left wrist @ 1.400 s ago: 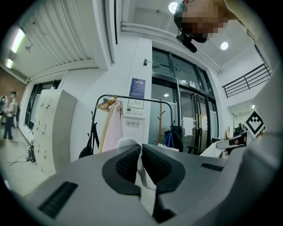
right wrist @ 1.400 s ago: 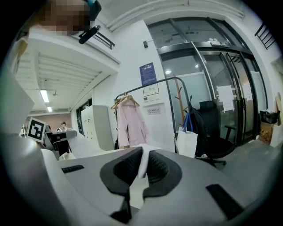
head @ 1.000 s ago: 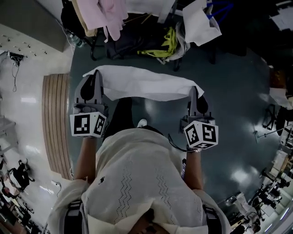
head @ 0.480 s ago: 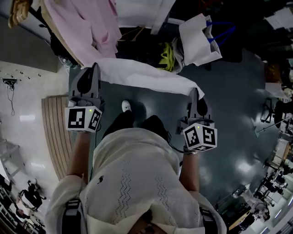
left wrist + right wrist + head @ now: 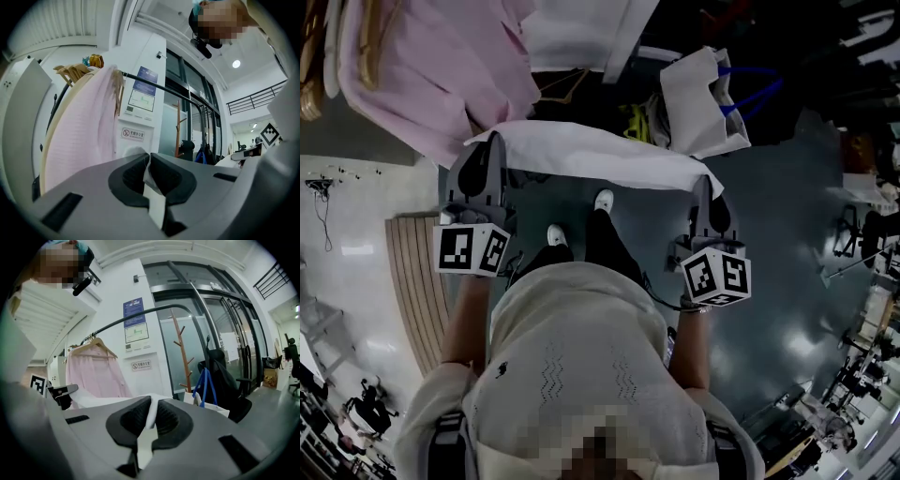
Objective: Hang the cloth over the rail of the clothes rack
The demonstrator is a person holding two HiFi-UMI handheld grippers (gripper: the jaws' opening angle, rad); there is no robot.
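2 pinches: L gripper point(image 5: 492, 152) & R gripper point(image 5: 706, 187) each clamp 1 corner of white cloth point(image 5: 592, 156), but thin bite may slip nr rack rail point(image 5: 152, 85), dropping it.

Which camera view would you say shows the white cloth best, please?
The head view: there the whole white cloth is seen, stretched between the left gripper and the right gripper. Each gripper view shows only a pinched strip between its shut jaws.
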